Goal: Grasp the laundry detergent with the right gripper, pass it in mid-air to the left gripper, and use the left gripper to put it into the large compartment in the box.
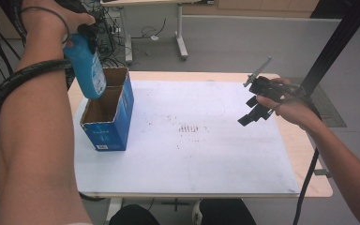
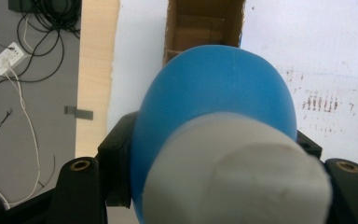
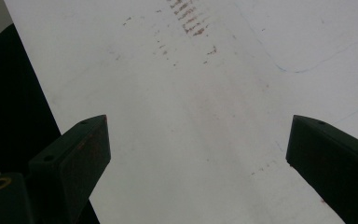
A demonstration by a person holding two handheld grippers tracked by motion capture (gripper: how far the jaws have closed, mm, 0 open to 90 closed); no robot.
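1. Leftmost, at nine o'clock in the high view, the person's left forearm rises along the edge with a ribbed black cable looped round it, and tangled cables lie on the grey floor behind.
2. The left tongs, at eleven o'clock up there, are clamped on a blue bottle; in the left gripper view the black jaws press the blue bottle's sides, its pale grey cap nearest the camera.
3. The bottle hangs tilted, bottom end downward, right over the open top of a blue cardboard box, its lower end at the box's rim; I cannot tell whether it touches the cardboard.
4. The box stands upright at the table's nine o'clock side, and a cardboard divider splits its brown inside into a far and a near compartment.
5. A white sheet covers most of the table, whose pale wood shows as a strip at the three o'clock and twelve o'clock edges.
6. A patch of small reddish-brown marks sits at the sheet's centre; the right gripper view shows the same marks toward twelve o'clock, with faint blue pen lines nearby.
7. The right tongs hover at three o'clock above the sheet, jaws spread wide with nothing between them.
8. Beyond, at twelve o'clock, white legs of another desk stand on the floor, and a black post slants down at one o'clock.
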